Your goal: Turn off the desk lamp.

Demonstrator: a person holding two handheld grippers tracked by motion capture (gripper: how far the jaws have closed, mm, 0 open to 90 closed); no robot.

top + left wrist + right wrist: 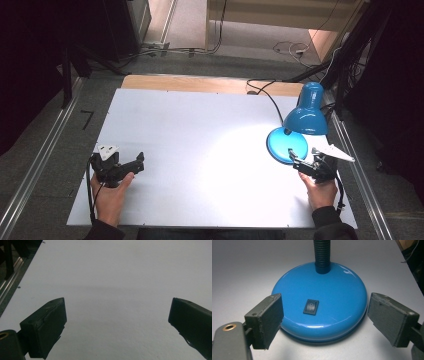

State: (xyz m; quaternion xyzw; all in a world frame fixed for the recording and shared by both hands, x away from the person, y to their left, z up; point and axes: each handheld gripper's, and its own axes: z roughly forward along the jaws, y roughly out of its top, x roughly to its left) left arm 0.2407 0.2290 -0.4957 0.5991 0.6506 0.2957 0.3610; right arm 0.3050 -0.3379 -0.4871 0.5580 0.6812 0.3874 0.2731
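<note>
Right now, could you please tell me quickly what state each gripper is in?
Left gripper: open, holding nothing, over the bare table.
Right gripper: open, holding nothing, one jaw on either side of the lamp base.

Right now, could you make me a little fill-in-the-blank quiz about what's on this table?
1. The lamp on the table is coloured ____.
2. The black rocker switch sits on the lamp's round ____.
3. The right gripper has its jaws ____ on either side of that part.
4. The left gripper hovers over bare ____ tabletop.

Missing words: blue; base; open; white

Lamp base (319,307) ahead; table (200,150) open
</note>
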